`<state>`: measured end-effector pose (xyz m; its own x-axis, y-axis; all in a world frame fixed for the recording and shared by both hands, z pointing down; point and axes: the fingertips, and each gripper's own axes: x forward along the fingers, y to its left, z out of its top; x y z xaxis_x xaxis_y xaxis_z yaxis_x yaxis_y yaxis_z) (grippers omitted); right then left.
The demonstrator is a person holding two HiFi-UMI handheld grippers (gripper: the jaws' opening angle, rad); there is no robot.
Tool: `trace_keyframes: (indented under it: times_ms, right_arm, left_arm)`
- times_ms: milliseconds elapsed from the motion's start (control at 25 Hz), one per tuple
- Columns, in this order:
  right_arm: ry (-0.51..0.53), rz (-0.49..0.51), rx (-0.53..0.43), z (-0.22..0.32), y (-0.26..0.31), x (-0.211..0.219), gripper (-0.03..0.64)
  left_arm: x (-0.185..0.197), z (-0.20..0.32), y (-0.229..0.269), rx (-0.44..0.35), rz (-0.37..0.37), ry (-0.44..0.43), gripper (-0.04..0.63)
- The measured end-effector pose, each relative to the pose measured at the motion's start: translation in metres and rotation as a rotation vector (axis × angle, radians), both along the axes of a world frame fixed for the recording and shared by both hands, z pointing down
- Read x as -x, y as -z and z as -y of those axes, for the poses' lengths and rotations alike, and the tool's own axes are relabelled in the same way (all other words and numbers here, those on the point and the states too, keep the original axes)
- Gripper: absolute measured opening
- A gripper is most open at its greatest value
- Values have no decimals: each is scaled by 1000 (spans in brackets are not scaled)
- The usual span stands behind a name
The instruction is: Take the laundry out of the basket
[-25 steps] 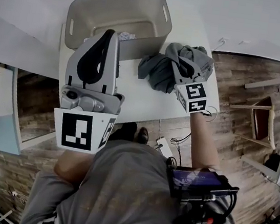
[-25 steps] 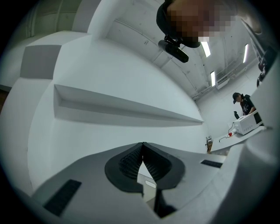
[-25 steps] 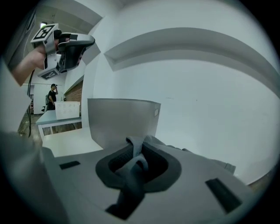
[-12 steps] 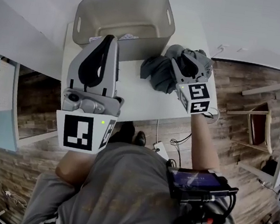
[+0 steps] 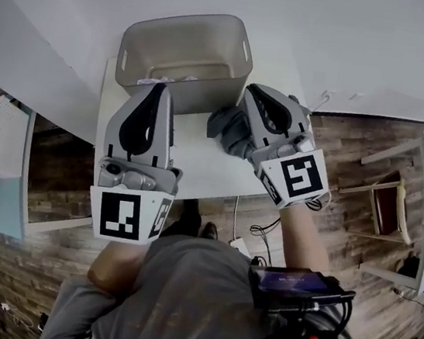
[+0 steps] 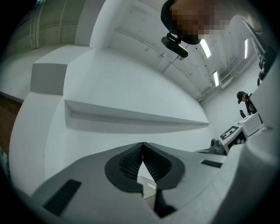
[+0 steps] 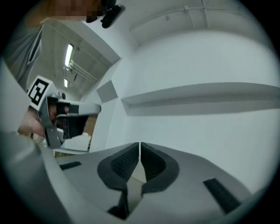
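White narrow table (image 5: 198, 159) stood against a white wall (image 5: 348, 35), over a brown wood-plank floor (image 5: 374, 129); cables (image 5: 255, 224) lay on the floor under the table's near edge. A beige-grey plastic basket (image 5: 212, 98) with slot handles sat at the table's far-left corner. A little white laundry (image 5: 170, 79) was bunched low inside it against the near wall, mostly hidden. A dark grey garment (image 5: 229, 128) lay crumpled in a heap on the table at the right edge, just beside the basket's right end and outside it. Left gripper (image 6: 142, 144) was clenched, pad tips touching, nothing between them, held above the table's left part, pointing over the basket's near wall. Right gripper (image 7: 139, 144) hung above the grey heap, clear of it; its jaws had just been closing and were together, empty. Both gripper views faced only white wall with a ledge.
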<state>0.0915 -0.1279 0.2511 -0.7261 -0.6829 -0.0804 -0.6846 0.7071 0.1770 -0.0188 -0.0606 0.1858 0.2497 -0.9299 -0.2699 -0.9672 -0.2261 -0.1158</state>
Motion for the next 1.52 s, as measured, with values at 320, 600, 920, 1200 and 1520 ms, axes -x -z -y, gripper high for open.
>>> trace_keyframes:
  times_ms: [320, 600, 920, 1200, 1520]
  right_arm:
    - [131, 89, -101, -46, 67, 32, 17]
    - [150, 99, -77, -40, 65, 39, 18]
    - [163, 118, -63, -26, 65, 44, 18]
    - [153, 118, -51, -4, 59, 53, 18]
    - [174, 98, -63, 36, 68, 87, 18]
  left_arm:
    - [0, -11, 7, -8, -3, 22, 8]
    - [4, -6, 4, -2, -2, 21, 8]
    - [21, 10, 5, 0, -19, 56, 8]
    - [38, 32, 6, 5, -15, 71, 8]
    - [70, 67, 9, 0, -15, 87, 8]
